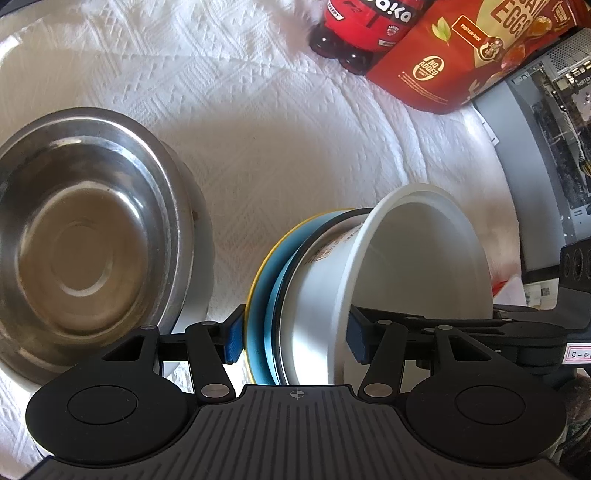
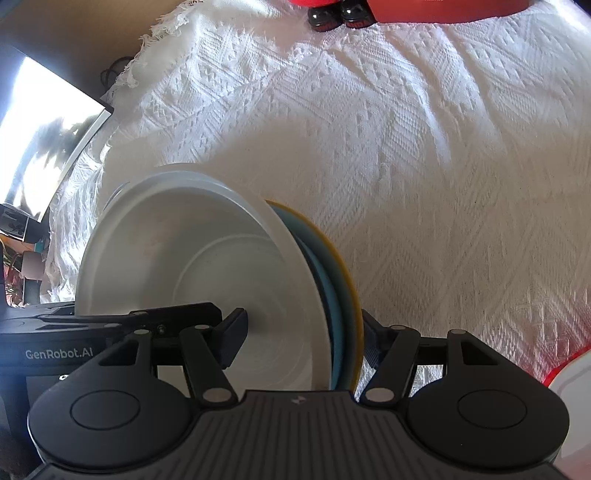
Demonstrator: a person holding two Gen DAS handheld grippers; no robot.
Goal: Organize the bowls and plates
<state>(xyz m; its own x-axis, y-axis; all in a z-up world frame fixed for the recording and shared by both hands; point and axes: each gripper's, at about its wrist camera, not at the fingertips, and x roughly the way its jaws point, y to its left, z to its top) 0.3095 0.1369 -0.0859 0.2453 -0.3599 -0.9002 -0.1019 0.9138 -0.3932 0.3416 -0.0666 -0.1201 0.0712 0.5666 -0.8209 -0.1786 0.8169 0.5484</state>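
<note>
Left wrist shows my left hand-held gripper (image 1: 293, 341) clamping the tilted stack of bowls (image 1: 321, 302), lifted over the white cloth (image 1: 280, 147) beside a steel bowl (image 1: 85, 236); my right hand-held gripper (image 2: 303, 341) clamps it too.

The cloth (image 1: 295, 155) is white, woven in raised diamond and zigzag patterns, with a frayed white fringe (image 2: 147, 62) at its edge. The steel bowl (image 1: 85, 240) is dull silver-grey with concentric rings. The nested stack shows a white bowl (image 1: 417, 266), a light blue plate (image 1: 258, 295) and a yellow rim (image 1: 255, 280). The left tool (image 1: 293, 339) is black with bright blue pads (image 1: 234, 339); the right tool (image 2: 303, 339) is black too. The bottle (image 1: 365, 22) has a red label with white letters, and the pouch (image 1: 461, 55) is red with cream print.
</note>
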